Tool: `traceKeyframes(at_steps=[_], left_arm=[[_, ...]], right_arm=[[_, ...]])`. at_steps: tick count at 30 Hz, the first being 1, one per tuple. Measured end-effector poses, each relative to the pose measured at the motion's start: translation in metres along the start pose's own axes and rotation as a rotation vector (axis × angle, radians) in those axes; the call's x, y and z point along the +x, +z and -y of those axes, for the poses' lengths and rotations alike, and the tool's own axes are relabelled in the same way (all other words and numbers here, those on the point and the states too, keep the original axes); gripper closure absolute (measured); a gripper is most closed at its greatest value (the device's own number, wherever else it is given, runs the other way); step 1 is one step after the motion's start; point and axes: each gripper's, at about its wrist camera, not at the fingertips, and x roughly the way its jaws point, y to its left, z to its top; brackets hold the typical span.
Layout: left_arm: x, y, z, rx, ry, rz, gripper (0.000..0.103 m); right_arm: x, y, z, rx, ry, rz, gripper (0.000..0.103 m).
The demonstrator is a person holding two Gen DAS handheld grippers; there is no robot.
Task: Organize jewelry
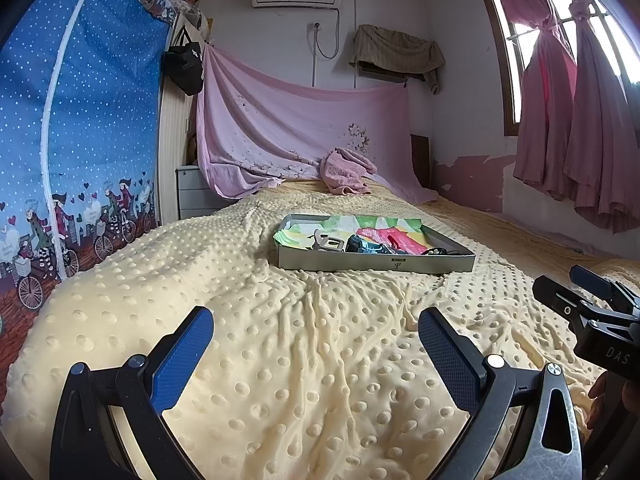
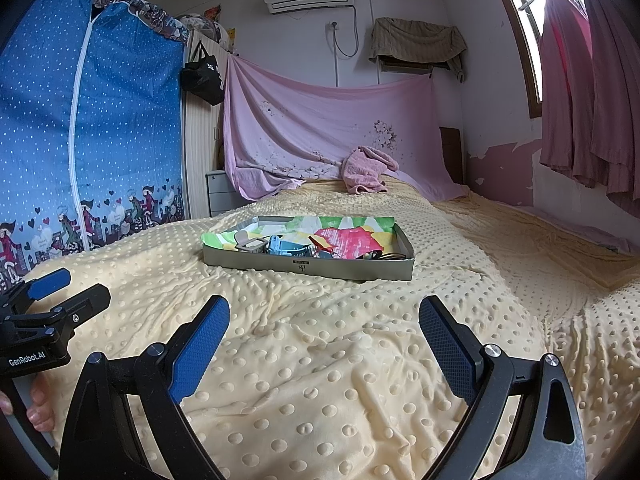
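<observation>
Your left gripper [image 1: 316,334] had its blue-padded fingers [image 1: 184,356] spread wide, nothing between them, above the bare yellow dotted blanket [image 1: 280,380]. Your right gripper [image 2: 324,322] stood likewise agape and empty over the same blanket, just beside the left one. Ahead of both, well apart from the fingertips, lay the shallow grey tray [image 2: 352,270], resting flat on the blanket. It held a bright patterned cloth [image 2: 352,236] and a huddle of small jewelry pieces [image 2: 288,249] near its front wall; single pieces were too small to tell. Beyond the tray, a pink towel [image 2: 368,170] lay crumpled at the bed's head, below a hanging pink sheet [image 2: 320,132].
</observation>
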Motion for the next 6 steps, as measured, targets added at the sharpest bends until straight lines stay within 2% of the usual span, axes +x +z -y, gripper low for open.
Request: traceKeyframes(at_steps=[6], left_arm=[[0.0,-0.0006,0.0009,0.002,0.002,-0.001,0.0]], right_arm=[[-0.0001,0.0,-0.0001,0.001,0.0,0.0,0.01]])
